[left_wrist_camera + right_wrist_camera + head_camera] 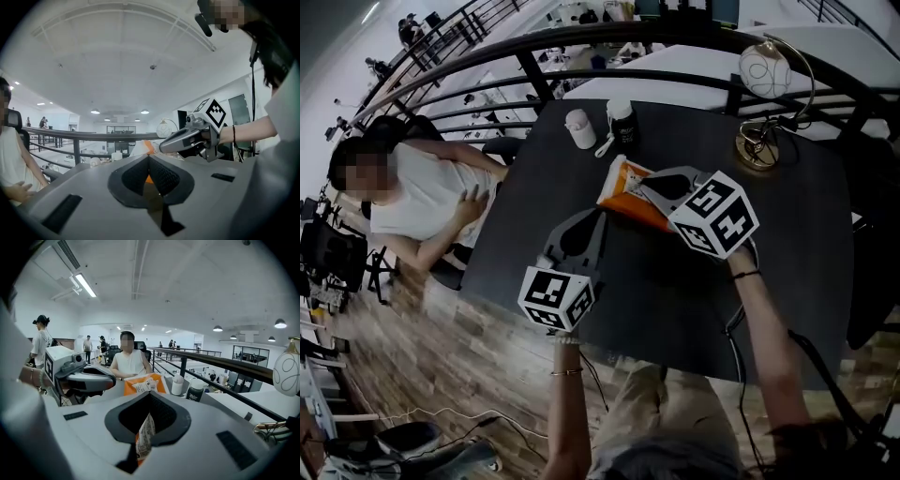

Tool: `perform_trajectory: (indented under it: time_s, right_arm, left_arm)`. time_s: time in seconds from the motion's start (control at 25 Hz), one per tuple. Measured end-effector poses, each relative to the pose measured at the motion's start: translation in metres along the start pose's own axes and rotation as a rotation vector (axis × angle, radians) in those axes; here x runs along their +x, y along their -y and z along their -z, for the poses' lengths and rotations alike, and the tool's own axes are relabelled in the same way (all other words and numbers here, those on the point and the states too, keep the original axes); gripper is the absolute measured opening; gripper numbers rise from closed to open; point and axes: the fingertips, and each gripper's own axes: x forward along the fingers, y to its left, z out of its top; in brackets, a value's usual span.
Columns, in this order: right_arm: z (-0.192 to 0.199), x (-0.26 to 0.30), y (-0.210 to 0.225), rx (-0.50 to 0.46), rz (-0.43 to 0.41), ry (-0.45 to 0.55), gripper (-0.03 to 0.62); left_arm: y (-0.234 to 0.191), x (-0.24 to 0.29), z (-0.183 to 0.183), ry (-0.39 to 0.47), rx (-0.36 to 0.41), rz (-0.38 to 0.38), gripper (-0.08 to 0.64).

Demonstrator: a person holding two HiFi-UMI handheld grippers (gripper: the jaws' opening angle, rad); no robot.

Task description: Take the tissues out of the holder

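— How far along are you?
— Hardly begun. My right gripper (pixel 149 398) has its jaws clenched on a fold of the printed wrapper of the orange tissue pack (pixel 623 185), which I take to be the holder. My left gripper (pixel 149 161) has its jaws pressed together as well, with a sliver of orange caught between them, so I judge it pinches the pack's near corner.
— Any tissue out?
— None that I can see. The pack lies about mid-desk (pixel 769 253) and no sheet shows outside it. Opening it and drawing the tissues out is all to come.
— And your arms?
— Both forearms reach forward over the near edge of the desk. The left runs straight up from below and the right angles in from the right, a band on its wrist. The two grippers converge on the pack, tips close together: the left at its near end, the right over its right side.
— What lies beyond?
— A white cup (pixel 579 128) and a dark bottle (pixel 623 122) stand near the far edge, apart from the pack, with a round lamp (pixel 766 67) at the far right corner. Behind them is a railing (pixel 581 42), and a person (pixel 412 197) sits beside the desk on my left
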Motion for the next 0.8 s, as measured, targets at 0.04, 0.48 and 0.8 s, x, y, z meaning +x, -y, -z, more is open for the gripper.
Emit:
perform_trajectory:
  time_s: [0.04,0.48,0.8]
  right_arm:
    - [-0.001,-0.004,-0.004,0.005,-0.004,0.012,0.012]
    - [0.017,-0.023,-0.049,0.029,-0.108,0.056,0.012]
    - [0.054,-0.026,-0.075,0.056,-0.149,0.029,0.012]
  left_arm:
    - [0.002,-0.003,-0.001,0.003,0.002,-0.006,0.008]
    - [0.026,-0.044,0.003,0.004,-0.013,-0.132,0.008]
    - [0.049,-0.07,0.026,-0.028,-0.047,-0.189,0.008]
